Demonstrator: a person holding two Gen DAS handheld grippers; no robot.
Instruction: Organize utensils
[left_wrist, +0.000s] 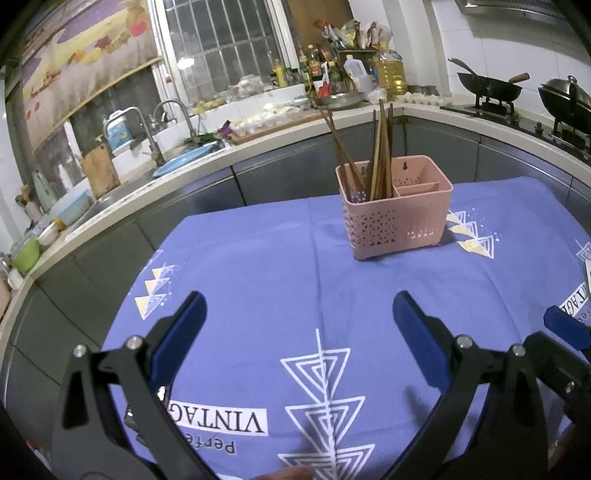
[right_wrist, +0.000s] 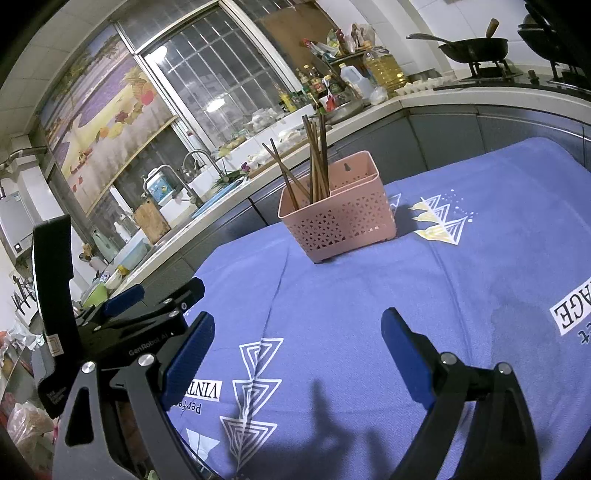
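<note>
Chopsticks (left_wrist: 380, 155), thin brown wooden sticks, stand nearly upright in a pink perforated plastic holder (left_wrist: 391, 221) on the table's blue printed cloth (left_wrist: 258, 266), tips fanning upward. Left claw (left_wrist: 299, 332) and right claw (right_wrist: 297, 350) both hang spread and empty.

Bare blue cloth (left_wrist: 258, 266) ahead, free passage — only pink caddy (left_wrist: 395, 218) with upright chopsticks (left_wrist: 382, 155) obstructs.
</note>
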